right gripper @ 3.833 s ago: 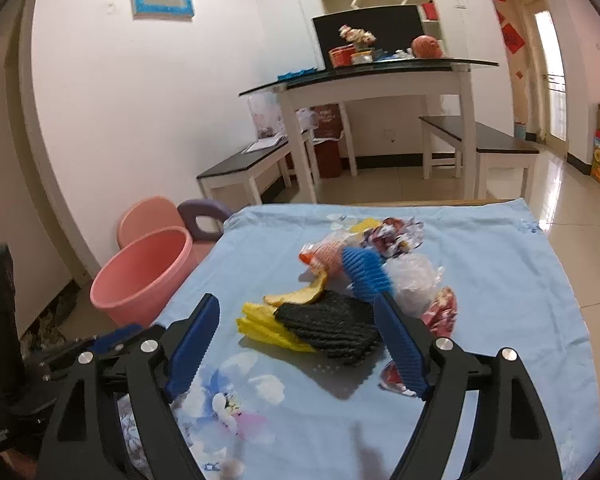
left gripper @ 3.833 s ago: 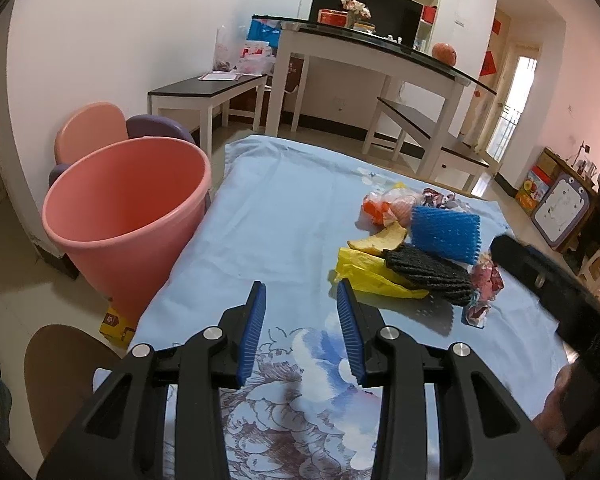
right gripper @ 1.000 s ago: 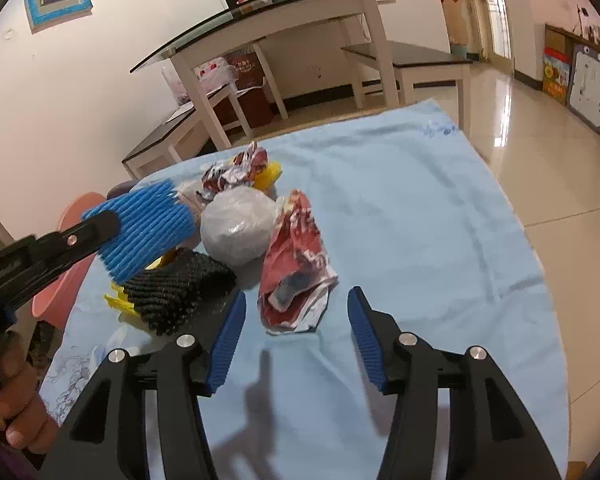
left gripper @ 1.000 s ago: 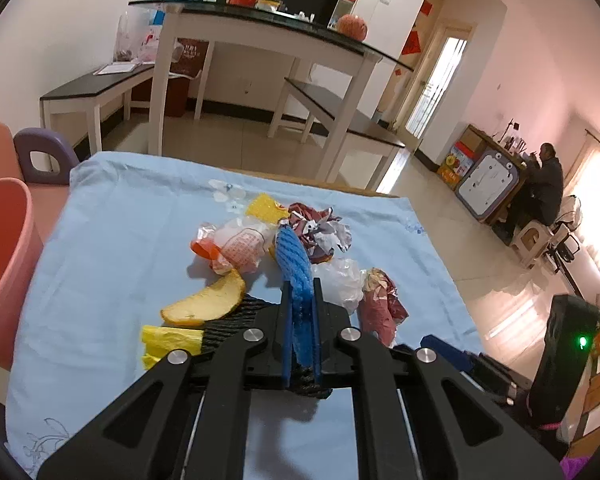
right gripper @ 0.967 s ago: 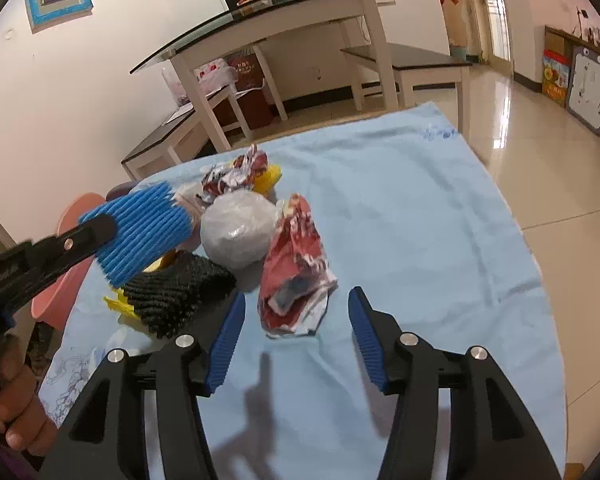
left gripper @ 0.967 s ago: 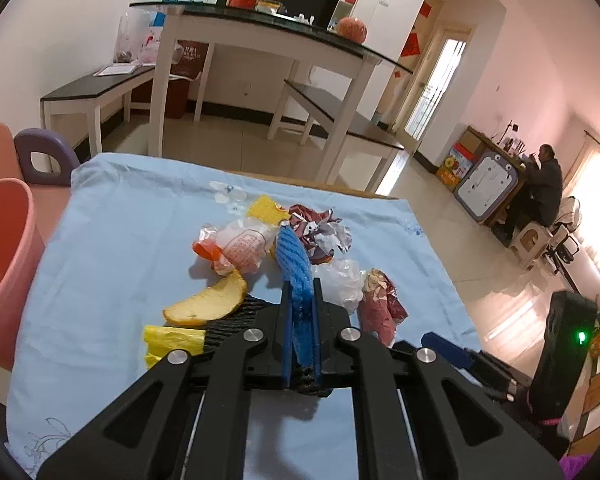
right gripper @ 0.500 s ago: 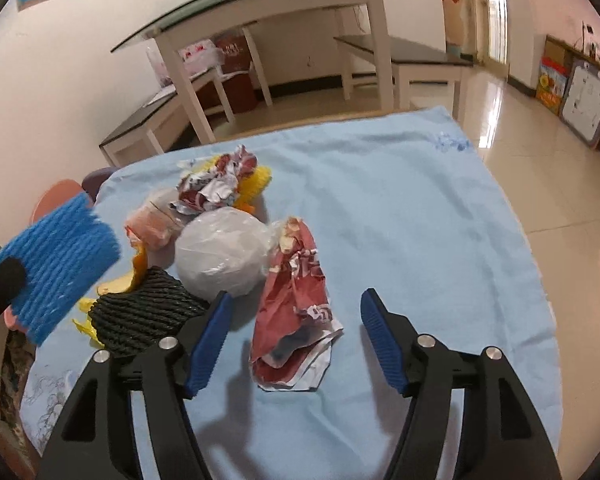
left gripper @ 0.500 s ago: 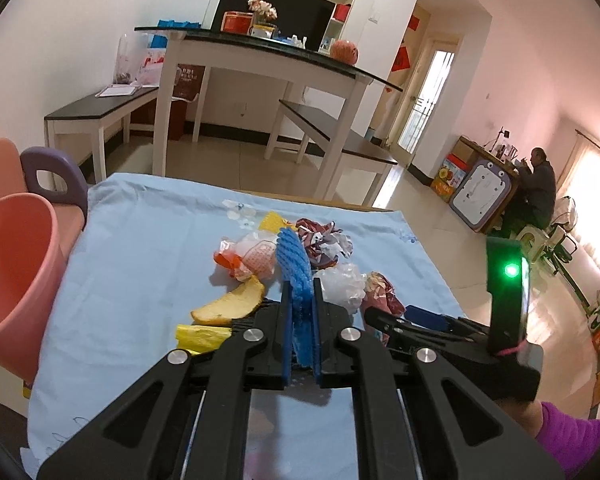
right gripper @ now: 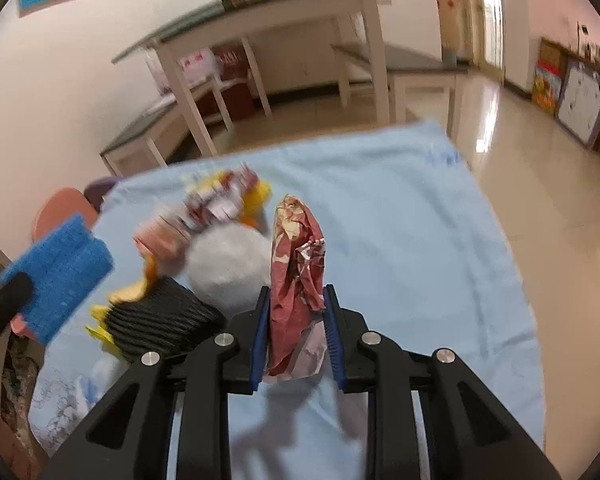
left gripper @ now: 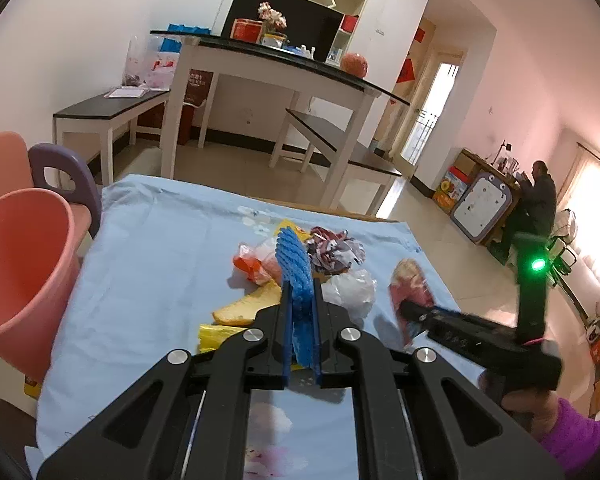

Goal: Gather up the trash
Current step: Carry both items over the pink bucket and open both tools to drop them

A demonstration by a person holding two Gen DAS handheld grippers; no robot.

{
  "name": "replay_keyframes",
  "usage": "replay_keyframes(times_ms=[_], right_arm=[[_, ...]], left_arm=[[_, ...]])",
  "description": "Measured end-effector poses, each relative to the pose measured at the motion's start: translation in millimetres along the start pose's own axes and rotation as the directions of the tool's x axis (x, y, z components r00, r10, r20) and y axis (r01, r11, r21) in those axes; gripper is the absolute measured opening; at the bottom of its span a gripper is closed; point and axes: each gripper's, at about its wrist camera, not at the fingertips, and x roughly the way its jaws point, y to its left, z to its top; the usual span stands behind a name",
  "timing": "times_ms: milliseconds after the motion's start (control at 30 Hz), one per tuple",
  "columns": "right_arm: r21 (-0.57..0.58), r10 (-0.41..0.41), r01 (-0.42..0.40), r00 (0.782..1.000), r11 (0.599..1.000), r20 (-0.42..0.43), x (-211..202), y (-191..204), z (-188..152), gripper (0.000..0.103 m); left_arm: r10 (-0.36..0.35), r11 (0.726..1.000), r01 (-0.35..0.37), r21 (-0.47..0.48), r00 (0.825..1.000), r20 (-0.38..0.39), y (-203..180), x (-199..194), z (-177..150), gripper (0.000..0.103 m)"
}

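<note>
My left gripper (left gripper: 301, 300) is shut on a blue foam net (left gripper: 295, 266) and holds it above the blue tablecloth (left gripper: 152, 248); the net also shows in the right wrist view (right gripper: 58, 270). My right gripper (right gripper: 296, 308) is shut on a crumpled red wrapper (right gripper: 298, 276), lifted off the cloth; it also shows in the left wrist view (left gripper: 412, 294). The trash pile holds a black foam net (right gripper: 156, 326), a white plastic ball (right gripper: 228, 266), yellow peel (left gripper: 246, 306) and an orange-white bag (left gripper: 256, 262). A pink bucket (left gripper: 18, 264) stands left of the table.
A purple child chair (left gripper: 66, 178) and a pink one stand behind the bucket. A white dining table (left gripper: 268, 76) with benches stands beyond. A person sits far right (left gripper: 536, 196). A red-white crumpled wrapper (left gripper: 334, 250) lies at the pile's back.
My right gripper has shut on the red wrapper and lifted it off the cloth. My left gripper has risen a little with the blue net.
</note>
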Motion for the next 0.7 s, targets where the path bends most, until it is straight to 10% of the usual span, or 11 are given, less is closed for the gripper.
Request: replay_keyframes(times_ms=[267,700], right_arm=[[-0.114,0.099,-0.083,0.985,0.99,0.141,-31,46,19,0.025],[-0.292,0.332,-0.297,0.94,0.909,0.077,-14,169,36,0.025]], left_arm=[[0.05,0.999,-0.049,-0.017,0.996,0.076,15,-23,4,0.007],[0.256,0.966,-0.241,-0.095,0.942,0.218,74,-77,13,0.007]])
